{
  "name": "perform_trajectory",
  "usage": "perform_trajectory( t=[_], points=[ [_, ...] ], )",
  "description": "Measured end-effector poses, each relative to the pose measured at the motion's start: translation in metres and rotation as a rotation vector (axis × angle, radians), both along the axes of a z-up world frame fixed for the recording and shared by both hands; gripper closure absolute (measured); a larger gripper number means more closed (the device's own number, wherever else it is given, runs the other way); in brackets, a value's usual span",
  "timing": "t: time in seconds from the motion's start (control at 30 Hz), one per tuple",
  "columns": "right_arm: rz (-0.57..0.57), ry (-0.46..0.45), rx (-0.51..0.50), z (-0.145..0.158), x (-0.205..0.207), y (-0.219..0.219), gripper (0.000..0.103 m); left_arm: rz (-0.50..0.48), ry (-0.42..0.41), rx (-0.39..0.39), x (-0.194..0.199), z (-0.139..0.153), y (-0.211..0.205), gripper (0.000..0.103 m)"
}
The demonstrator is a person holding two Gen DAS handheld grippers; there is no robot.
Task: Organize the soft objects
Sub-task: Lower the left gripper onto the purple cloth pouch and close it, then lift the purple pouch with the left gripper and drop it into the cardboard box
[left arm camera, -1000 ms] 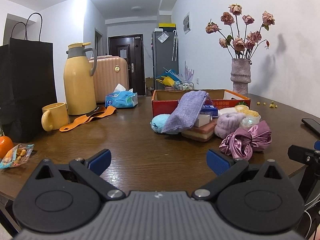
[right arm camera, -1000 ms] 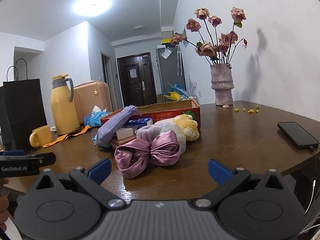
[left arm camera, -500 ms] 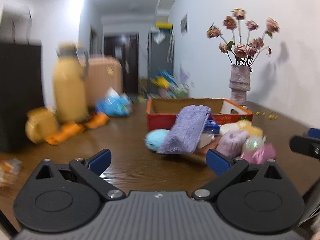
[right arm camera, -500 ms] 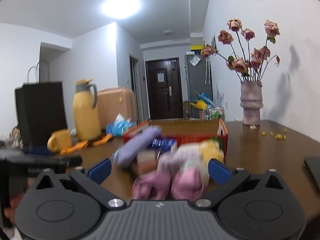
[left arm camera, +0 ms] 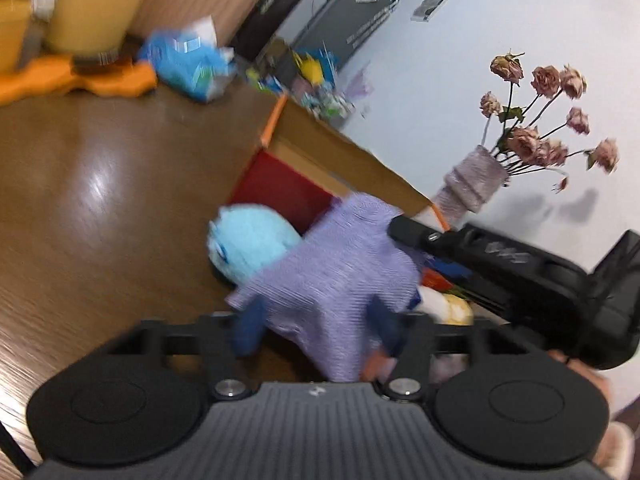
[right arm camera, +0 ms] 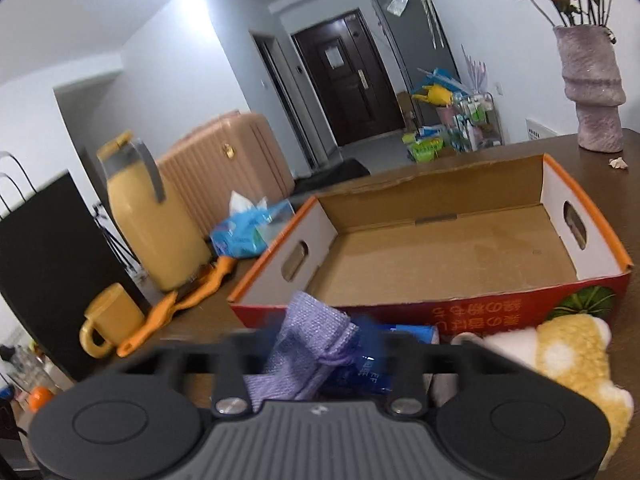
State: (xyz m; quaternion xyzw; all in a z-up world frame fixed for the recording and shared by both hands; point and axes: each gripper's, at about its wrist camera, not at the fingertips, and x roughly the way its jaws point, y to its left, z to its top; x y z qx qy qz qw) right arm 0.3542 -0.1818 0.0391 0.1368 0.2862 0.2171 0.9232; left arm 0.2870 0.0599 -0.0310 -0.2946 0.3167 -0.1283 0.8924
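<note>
Jaws, left: your left gripper has just been closing, and its blue pads now sit on both sides of the purple knit cloth, pinching its near end.
Jaws, right: your right gripper has also just been closing and is clamped narrow on the far end of the same cloth.
Cloth: draped over the pile of soft stuff on the desk, just near of the cardboard box, blurry in both views.
Neighbours: light blue plush pokes out on the cloth's left, and a yellow-white plush lies to the right.
Box: open, nothing inside that you can see.
Far left: yellow jug, yellow mug, tissue pack.
</note>
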Motion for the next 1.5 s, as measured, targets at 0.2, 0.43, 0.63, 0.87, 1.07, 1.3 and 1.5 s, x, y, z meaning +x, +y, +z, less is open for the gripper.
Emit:
perform_trajectory(
  t=[0.2, 0.43, 0.63, 0.87, 1.07, 1.3, 1.5],
  points=[
    [0.008, -0.095, 0.059, 0.011, -0.057, -0.005, 0.097, -0.035, -0.113, 0.074, -0.033, 0.015, 0.002, 0.091],
    [-0.019, -0.037, 0.108, -0.019, -0.170, -0.005, 0.097, -0.042, -0.134, 0.190, -0.107, 0.017, 0.015, 0.092],
    [-0.059, 0.042, 0.021, -0.065, -0.214, 0.010, 0.089, 0.045, -0.129, 0.358, -0.146, 0.008, 0.006, 0.042],
    [-0.110, -0.056, -0.036, -0.060, -0.239, 0.000, 0.059, 0.053, -0.106, 0.322, -0.181, 0.008, 0.024, 0.018],
    [-0.035, -0.101, -0.032, -0.057, -0.222, 0.007, 0.057, -0.070, -0.061, 0.303, -0.174, -0.004, 0.015, 0.054],
    [-0.029, -0.032, -0.060, -0.072, -0.199, 0.016, 0.058, 0.027, -0.083, 0.396, -0.143, 0.001, 0.011, 0.078],
    [-0.048, -0.096, -0.175, -0.077, -0.211, 0.028, 0.072, -0.076, -0.089, 0.285, -0.158, 0.000, 0.018, 0.045]
  ],
)
